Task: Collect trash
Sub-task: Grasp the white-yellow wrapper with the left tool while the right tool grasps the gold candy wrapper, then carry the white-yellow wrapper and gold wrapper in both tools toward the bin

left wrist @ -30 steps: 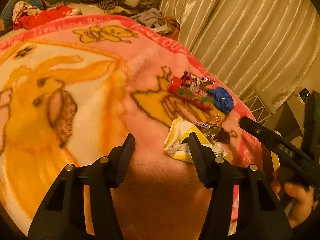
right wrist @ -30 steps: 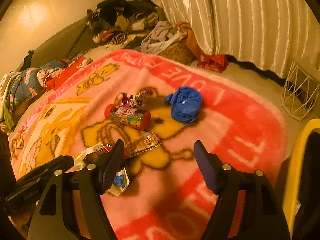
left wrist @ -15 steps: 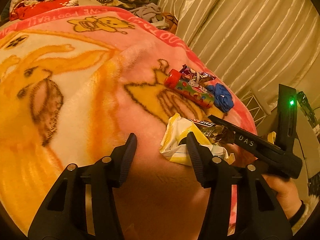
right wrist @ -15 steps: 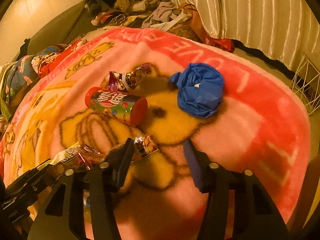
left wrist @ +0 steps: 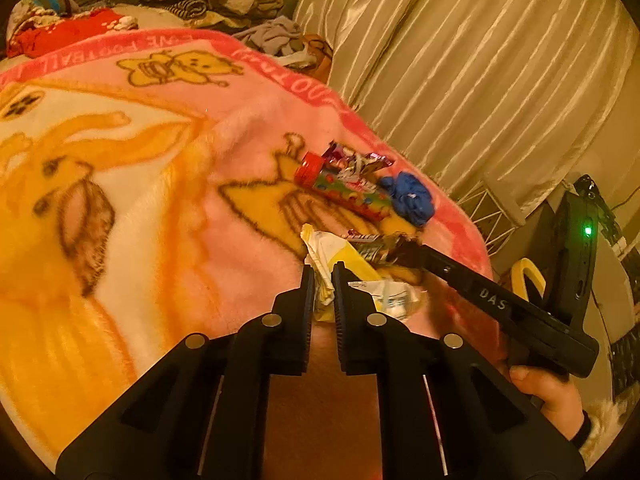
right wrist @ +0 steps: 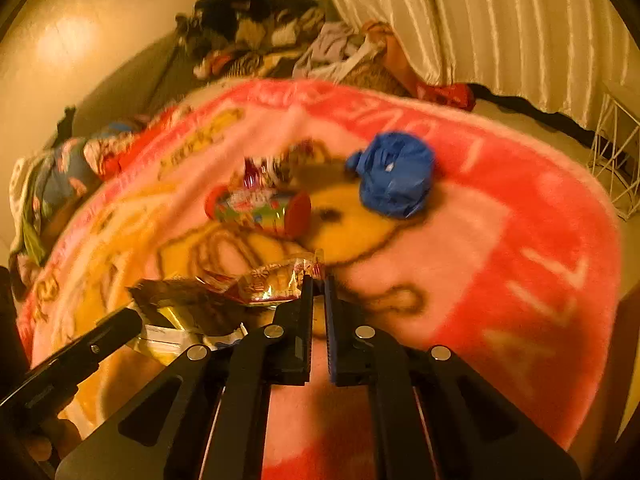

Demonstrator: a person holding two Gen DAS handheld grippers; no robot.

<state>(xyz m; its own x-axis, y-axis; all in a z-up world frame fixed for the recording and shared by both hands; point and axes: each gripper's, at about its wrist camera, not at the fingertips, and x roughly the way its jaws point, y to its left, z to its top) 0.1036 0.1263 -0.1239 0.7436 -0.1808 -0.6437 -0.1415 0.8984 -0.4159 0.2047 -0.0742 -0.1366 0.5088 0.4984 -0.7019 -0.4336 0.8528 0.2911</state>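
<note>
Since the earlier frames both tools have gone from spread wide to nearly pressed together, each on its own piece of trash. The left tool is closing on the edge of the yellow and white wrapper, which sticks up between its fingers. The right tool has pinched the end of the shiny snack wrapper; the rest of that wrapper lies flat on the pink blanket of the bed. Probably each grips an edge because thin wrappers are easiest to lift there. The candy tube, the purple wrapper behind it and the blue crumpled ball lie untouched further up the blanket.
</note>
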